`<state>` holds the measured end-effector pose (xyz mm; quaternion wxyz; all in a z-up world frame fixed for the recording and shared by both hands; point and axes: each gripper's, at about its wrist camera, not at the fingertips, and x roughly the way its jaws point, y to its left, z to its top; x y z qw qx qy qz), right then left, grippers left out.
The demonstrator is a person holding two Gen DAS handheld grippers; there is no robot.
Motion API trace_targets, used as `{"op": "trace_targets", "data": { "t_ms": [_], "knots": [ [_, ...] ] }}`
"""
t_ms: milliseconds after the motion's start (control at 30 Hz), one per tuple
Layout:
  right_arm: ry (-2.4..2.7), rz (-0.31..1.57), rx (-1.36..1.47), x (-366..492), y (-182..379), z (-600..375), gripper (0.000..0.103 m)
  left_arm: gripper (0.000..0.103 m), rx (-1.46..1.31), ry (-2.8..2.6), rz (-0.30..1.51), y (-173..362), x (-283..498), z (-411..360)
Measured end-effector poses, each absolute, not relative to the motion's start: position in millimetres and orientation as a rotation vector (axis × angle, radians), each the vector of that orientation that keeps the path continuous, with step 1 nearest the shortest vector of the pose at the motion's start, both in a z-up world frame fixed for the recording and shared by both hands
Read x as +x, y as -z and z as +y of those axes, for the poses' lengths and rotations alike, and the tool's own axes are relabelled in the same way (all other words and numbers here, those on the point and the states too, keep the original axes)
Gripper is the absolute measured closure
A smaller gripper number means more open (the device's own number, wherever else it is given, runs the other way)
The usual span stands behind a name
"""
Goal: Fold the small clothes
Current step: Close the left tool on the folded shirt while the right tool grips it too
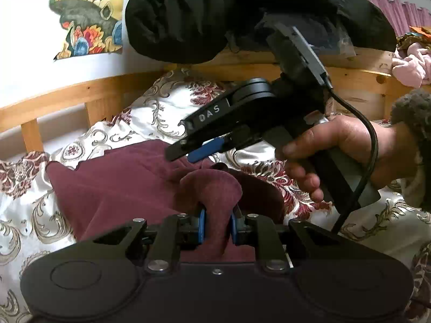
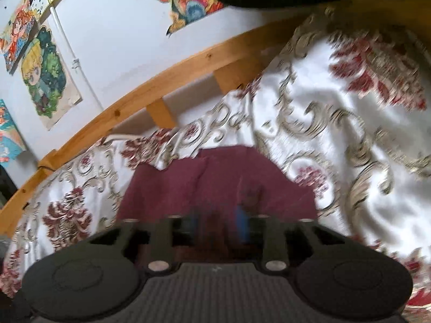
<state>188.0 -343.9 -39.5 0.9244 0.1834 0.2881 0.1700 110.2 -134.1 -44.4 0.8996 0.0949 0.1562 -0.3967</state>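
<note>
A maroon cloth (image 1: 113, 183) lies on the patterned bedspread. My left gripper (image 1: 218, 222) is shut on a bunched fold of this cloth, which bulges up between the blue pads (image 1: 201, 222). My right gripper (image 1: 183, 152) shows in the left wrist view, held by a hand, above the cloth with its jaws close together and nothing between them. In the blurred right wrist view the right gripper (image 2: 219, 224) hovers over the maroon cloth (image 2: 215, 183), and its fingers look close together.
The white bedspread (image 1: 32, 215) with red and gold flowers covers the bed. A wooden bed rail (image 1: 67, 97) runs along the wall. A black garment (image 1: 215, 18) hangs over the upper rail. Pink clothes (image 1: 412, 64) sit at the far right. Posters (image 2: 45, 75) hang on the wall.
</note>
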Motion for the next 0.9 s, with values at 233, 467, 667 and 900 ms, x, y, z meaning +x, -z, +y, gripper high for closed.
{"op": "trace_targets", "data": {
  "t_ms": [233, 467, 667, 900],
  "knots": [
    [-0.312, 0.644, 0.415, 209.9, 49.2, -339.5, 0.040, 0.083, 0.185, 0.829, 0.338, 47.6, 109.4, -127.1],
    [-0.347, 0.509, 0.395, 206.5, 25.8, -337.7, 0.040, 0.082, 0.158, 0.840, 0.360, 52.9, 112.0, -123.2],
    [-0.369, 0.599, 0.399, 217.9, 43.1, -328.6, 0.032, 0.082, 0.154, 0.849, 0.365, 55.0, 113.0, -122.2],
    [-0.313, 0.650, 0.511, 220.9, 64.3, -347.4, 0.031, 0.082, 0.134, 0.853, 0.375, 54.8, 115.6, -121.1]
  ]
}}
